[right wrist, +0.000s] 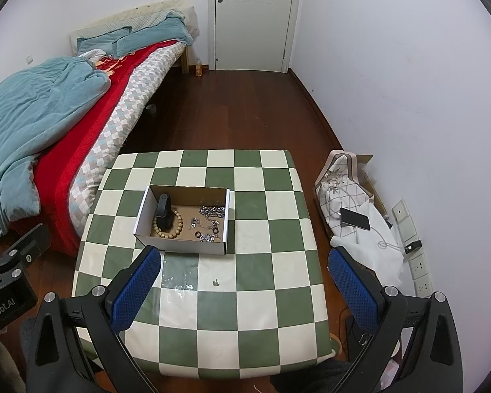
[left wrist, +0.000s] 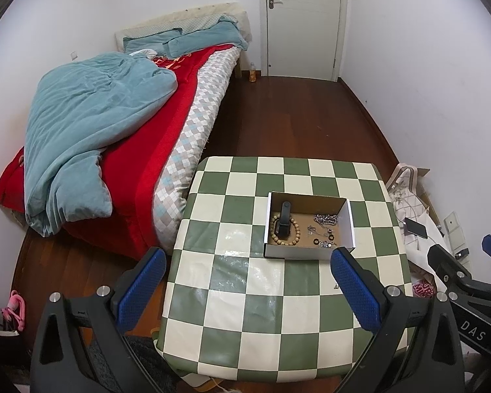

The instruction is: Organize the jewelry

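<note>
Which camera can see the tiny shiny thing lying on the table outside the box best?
The right wrist view. There the small metal piece lies in plain sight on the checkered table, nearer the camera than the box. In the left wrist view its spot falls behind a gripper finger, so it can't be made out.

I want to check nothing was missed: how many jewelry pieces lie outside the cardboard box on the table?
1. A small metal piece sits on the checkered table, nearer the camera than the cardboard box, between the open right gripper's fingers. Others may be hidden.
</note>
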A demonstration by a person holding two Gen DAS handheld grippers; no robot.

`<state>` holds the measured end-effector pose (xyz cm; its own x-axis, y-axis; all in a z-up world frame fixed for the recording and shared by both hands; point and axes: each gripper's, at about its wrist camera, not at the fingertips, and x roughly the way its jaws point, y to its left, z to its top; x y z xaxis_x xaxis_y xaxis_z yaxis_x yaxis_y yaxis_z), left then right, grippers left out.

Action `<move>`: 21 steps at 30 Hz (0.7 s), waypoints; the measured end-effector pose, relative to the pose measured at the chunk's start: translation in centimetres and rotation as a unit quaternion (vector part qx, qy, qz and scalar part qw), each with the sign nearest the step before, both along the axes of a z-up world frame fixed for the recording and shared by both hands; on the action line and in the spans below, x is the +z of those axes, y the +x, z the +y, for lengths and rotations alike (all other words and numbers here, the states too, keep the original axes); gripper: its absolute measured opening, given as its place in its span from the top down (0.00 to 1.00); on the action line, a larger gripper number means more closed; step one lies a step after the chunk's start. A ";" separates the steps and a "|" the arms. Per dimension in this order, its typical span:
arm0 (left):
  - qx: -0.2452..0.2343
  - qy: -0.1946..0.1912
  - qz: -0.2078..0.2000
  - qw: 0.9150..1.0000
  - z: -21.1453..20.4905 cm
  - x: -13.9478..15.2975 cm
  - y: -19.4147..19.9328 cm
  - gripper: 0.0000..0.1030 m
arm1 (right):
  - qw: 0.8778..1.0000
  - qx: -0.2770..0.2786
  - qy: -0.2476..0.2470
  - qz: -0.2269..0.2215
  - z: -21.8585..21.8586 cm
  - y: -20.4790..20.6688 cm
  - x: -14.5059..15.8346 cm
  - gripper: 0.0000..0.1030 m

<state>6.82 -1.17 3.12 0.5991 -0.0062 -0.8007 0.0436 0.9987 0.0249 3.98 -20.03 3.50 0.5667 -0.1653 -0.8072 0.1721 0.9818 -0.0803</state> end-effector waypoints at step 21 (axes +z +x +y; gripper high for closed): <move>0.000 0.000 -0.002 1.000 0.0 0.1 -0.3 0.00 | 1.000 0.007 -0.003 -0.008 0.2 -0.3 1.2 0.00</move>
<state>6.55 -1.14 3.23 0.6019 -0.0071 -0.7986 0.0442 0.9987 0.0244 3.71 -19.84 4.66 0.5815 -0.1618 -0.7973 0.1588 0.9837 -0.0837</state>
